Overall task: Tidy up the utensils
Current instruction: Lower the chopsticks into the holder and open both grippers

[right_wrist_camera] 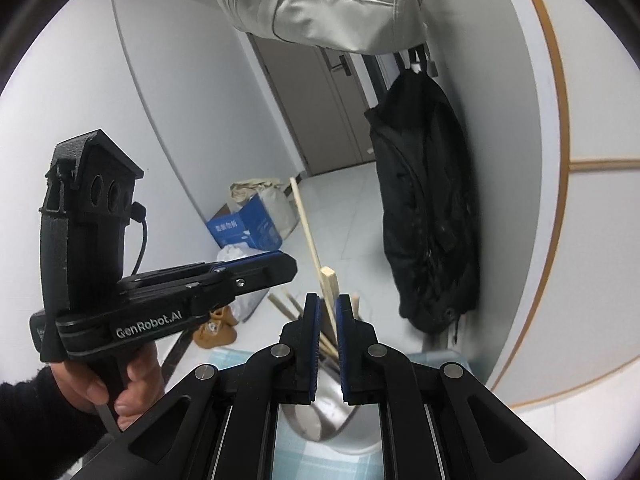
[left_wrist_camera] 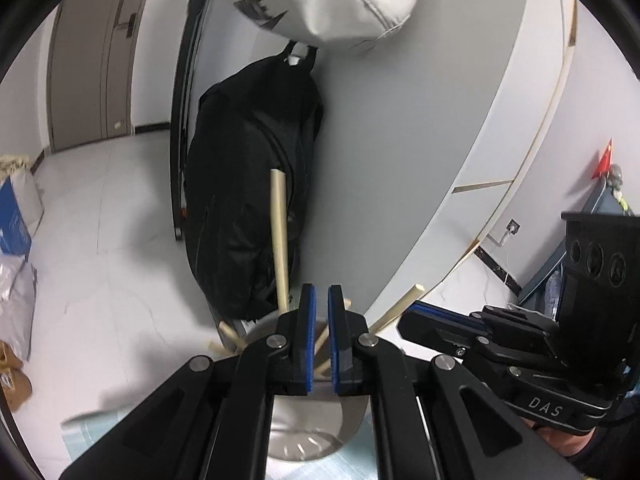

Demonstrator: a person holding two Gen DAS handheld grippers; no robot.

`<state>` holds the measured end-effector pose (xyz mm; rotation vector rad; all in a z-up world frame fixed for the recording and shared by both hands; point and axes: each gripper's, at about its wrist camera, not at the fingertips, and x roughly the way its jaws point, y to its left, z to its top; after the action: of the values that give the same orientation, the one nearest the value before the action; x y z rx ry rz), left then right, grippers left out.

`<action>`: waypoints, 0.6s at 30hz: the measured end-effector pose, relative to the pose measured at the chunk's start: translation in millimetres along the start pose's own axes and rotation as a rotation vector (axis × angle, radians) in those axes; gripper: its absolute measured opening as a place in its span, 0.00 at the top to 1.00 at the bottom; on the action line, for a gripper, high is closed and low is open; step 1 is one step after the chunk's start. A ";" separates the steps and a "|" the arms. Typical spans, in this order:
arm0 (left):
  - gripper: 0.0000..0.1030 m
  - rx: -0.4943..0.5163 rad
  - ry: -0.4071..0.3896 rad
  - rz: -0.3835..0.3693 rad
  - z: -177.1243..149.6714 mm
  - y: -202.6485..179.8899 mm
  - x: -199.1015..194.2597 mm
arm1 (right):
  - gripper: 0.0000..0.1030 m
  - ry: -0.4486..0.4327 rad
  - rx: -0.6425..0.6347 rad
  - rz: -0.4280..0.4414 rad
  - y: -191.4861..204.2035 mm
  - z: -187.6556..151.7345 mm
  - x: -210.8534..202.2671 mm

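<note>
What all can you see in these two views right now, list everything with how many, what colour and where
chopsticks: several, pale wood, standing in the cup, splayed
metal cup: one, silver, on the cloth below both grippers
checked cloth: one, pale blue, under the cup
black jacket: one, hanging on the wall
grey garment: one, hanging at top
door: one, grey-brown, far end
blue box: one, on the floor
brown shoes: tan, on the floor
left gripper: black with blue pads, shut, above the cup
right gripper: black with blue pads, a chopstick between its pads
hand: one, holding the left gripper's handle
</note>
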<state>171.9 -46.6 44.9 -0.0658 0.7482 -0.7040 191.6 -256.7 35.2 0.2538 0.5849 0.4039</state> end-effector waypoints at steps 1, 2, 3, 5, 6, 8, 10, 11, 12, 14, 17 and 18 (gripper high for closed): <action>0.98 -0.009 -0.012 0.008 -1.8 0.1 -5.3 | 0.92 -0.001 0.005 -0.003 -0.7 -1.7 -2.2; 0.98 -0.014 -0.020 0.004 -2.4 0.2 -10.7 | 0.91 -0.007 0.011 -0.002 -1.5 -4.2 -6.5; 0.98 -0.019 -0.021 0.004 -0.6 2.4 -9.7 | 0.91 -0.010 0.013 -0.003 -1.8 -5.7 -9.7; 0.98 -0.022 -0.021 0.023 1.5 3.5 -13.8 | 0.90 -0.010 0.012 -0.007 -2.8 -6.5 -13.4; 0.98 -0.024 -0.024 0.027 3.1 5.1 -13.3 | 0.90 -0.008 0.011 -0.006 -2.9 -7.2 -15.8; 0.98 -0.038 -0.034 0.041 4.7 6.8 -18.1 | 0.85 -0.010 0.012 -0.010 -2.9 -6.7 -18.2; 0.98 -0.052 -0.043 0.066 8.1 8.7 -18.4 | 0.69 -0.027 0.021 -0.010 -2.3 -7.1 -24.4; 0.98 -0.059 -0.051 0.086 6.7 8.3 -23.4 | 0.58 -0.042 0.030 -0.005 -1.5 -7.2 -28.9; 0.98 -0.066 -0.057 0.100 5.9 8.5 -26.3 | 0.56 -0.061 0.039 0.001 -0.7 -7.3 -34.0; 0.96 -0.081 -0.068 0.146 1.8 6.8 -35.1 | 0.54 -0.085 0.041 0.012 3.4 -7.6 -42.8; 0.64 -0.104 -0.092 0.199 -4.2 5.4 -45.6 | 0.42 -0.114 0.035 0.021 12.5 -9.4 -54.5; 0.53 -0.115 -0.114 0.208 -7.8 6.3 -51.4 | 0.42 -0.126 0.032 0.024 16.3 -10.9 -58.7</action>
<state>143.8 -9.0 68.2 -0.1302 0.6750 -0.4555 136.0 -266.6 60.3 0.3148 0.4650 0.3991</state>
